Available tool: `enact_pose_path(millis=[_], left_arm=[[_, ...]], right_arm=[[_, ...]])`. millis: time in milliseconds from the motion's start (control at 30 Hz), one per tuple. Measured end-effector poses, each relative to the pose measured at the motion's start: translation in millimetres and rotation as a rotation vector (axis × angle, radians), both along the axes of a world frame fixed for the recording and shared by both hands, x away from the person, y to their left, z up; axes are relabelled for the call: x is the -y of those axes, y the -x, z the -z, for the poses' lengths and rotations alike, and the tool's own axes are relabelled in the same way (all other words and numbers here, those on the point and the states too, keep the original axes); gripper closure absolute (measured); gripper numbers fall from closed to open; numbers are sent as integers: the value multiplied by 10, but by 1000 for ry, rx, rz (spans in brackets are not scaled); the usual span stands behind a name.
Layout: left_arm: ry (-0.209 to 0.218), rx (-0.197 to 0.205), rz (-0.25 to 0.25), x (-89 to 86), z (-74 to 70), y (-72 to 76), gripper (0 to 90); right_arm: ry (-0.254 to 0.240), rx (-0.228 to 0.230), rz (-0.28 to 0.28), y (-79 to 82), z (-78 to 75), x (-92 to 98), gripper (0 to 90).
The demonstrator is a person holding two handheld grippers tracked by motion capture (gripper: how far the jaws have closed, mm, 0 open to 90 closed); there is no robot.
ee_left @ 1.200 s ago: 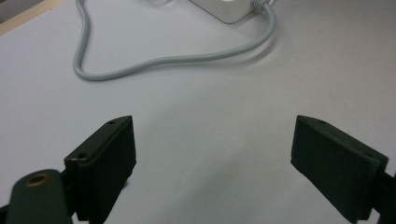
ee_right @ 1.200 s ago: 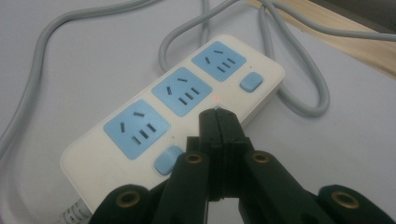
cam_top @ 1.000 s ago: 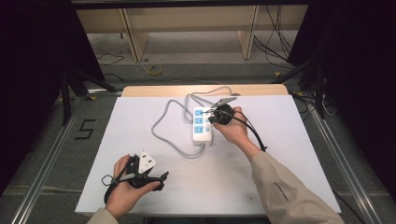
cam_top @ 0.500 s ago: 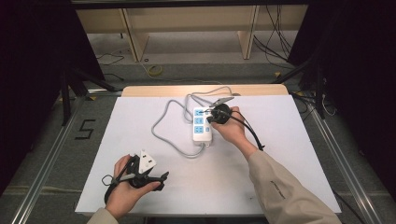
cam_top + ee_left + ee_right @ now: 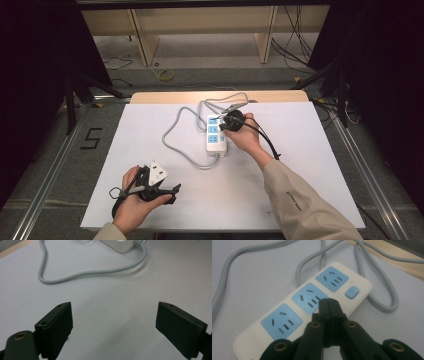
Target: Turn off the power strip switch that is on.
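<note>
The right tool [image 5: 226, 125] is clenched tight, jaws pressed flat together with nothing between them, and its tip sits over the power strip [image 5: 216, 136]. In the right gripper view the closed tip [image 5: 329, 305] is at the edge of the middle blue socket [image 5: 310, 298], toward the side with the blue switch [image 5: 352, 292]; can't tell if it's actually touching the strip or just above it.

The strip lies on the white surface [image 5: 300, 165] a bit past the middle, toward the far edge, with its grey cord [image 5: 175, 142] looping off to the left and more cord bunched behind it.

The left tool [image 5: 167, 192] is down at the near left corner, well apart from the strip. Its jaws are released and spread wide, with bare surface between them in the left gripper view [image 5: 113, 322]. The cord [image 5: 87, 273] curls across beyond them.
</note>
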State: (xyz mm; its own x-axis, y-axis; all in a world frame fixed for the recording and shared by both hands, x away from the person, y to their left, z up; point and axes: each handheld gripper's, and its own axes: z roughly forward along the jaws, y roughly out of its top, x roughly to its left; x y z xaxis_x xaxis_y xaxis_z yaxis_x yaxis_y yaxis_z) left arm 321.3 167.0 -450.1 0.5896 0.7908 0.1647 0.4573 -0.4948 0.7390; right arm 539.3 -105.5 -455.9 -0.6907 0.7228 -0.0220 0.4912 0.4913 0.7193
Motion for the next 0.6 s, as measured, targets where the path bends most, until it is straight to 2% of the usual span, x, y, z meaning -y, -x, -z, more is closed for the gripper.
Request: enact_pose_path(millis=[600], left_arm=[[1, -2, 0, 0, 2, -3, 138]], right_arm=[[8, -21, 8, -79, 48, -8, 900]])
